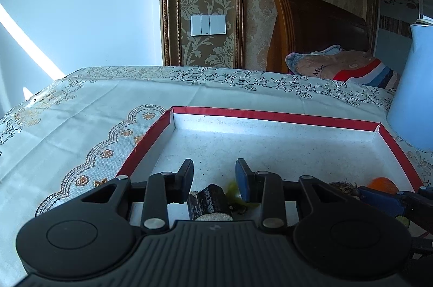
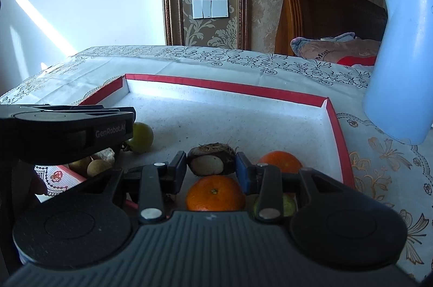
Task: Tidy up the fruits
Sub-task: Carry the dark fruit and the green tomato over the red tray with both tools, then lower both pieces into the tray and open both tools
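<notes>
At centre frame, the right gripper (image 2: 211, 164) pinches a rough brown water chestnut (image 2: 211, 158) with a pale peeled patch, above a glossy tangerine (image 2: 215, 193) in the speckled white, red-rimmed tray (image 2: 335, 124). The left gripper (image 1: 215, 178) hangs parted and empty over a dark sugarcane stub (image 1: 208, 203). A smooth pale-blue kettle (image 2: 403, 62) stands at right on the embroidered tablecloth (image 2: 216, 62).

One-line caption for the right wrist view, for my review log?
Right claw closed on a water chestnut over the red-rimmed tray, two oranges beneath, left claw alongside.
</notes>
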